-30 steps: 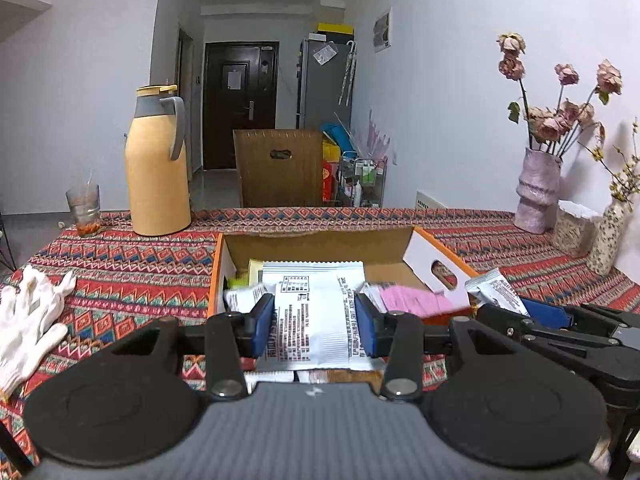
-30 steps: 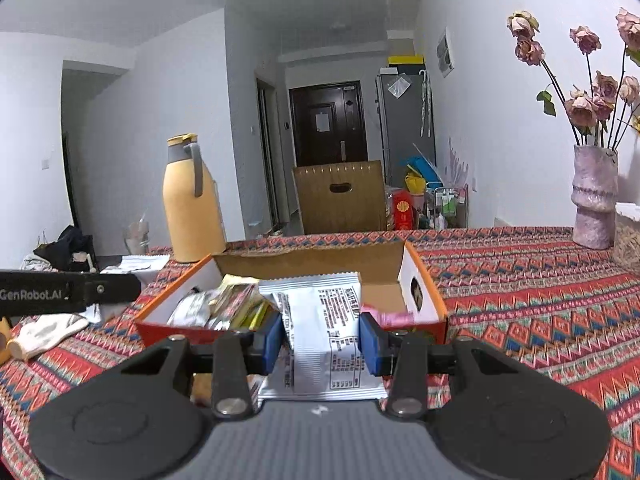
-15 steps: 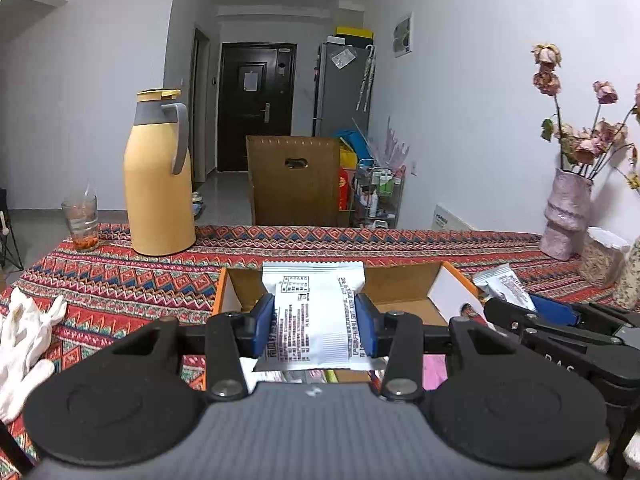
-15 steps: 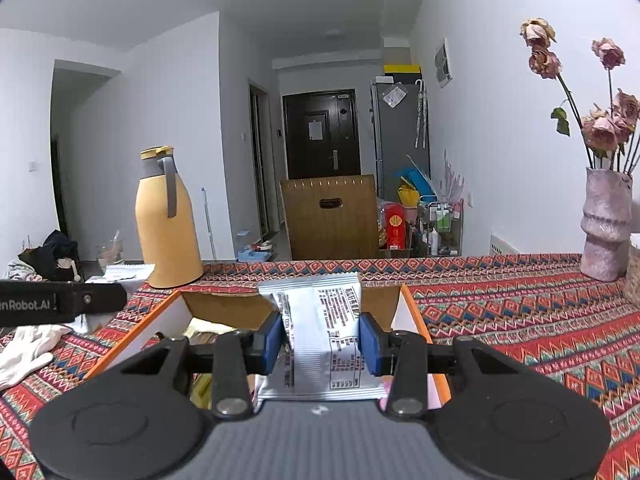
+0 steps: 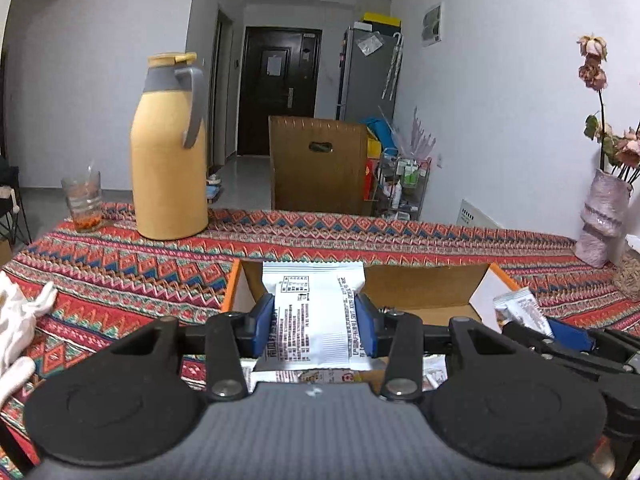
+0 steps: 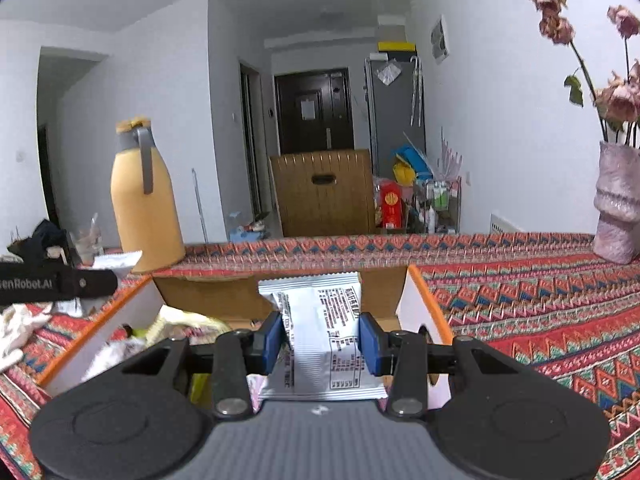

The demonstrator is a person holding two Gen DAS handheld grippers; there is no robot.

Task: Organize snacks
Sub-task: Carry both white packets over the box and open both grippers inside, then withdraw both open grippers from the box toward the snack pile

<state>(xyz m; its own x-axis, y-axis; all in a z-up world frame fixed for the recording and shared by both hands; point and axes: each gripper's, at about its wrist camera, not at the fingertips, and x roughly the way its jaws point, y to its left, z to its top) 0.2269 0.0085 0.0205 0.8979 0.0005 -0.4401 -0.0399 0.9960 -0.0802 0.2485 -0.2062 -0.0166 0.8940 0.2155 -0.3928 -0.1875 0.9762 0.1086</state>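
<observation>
My left gripper (image 5: 315,322) is shut on a white snack packet (image 5: 314,316) with black print, held over the near side of an open cardboard box (image 5: 416,282) with orange edges. My right gripper (image 6: 321,336) is shut on a second white snack packet (image 6: 320,336), also above the box (image 6: 224,300). Several loose snacks, among them a yellow wrapper (image 6: 180,318), lie inside the box at its left. In the left wrist view the right gripper (image 5: 560,330) shows at the lower right with its packet (image 5: 520,310).
A yellow thermos jug (image 5: 170,152) and a glass (image 5: 82,202) stand at the table's far left. White gloves (image 5: 18,320) lie at the left edge. A pink vase with dried flowers (image 6: 618,208) stands far right. A brown chair back (image 5: 318,164) is behind the patterned tablecloth (image 6: 540,300).
Both grippers have moved forward over the box with their packets still gripped. The box now fills the low foreground, most of its contents hidden beneath the grippers.
</observation>
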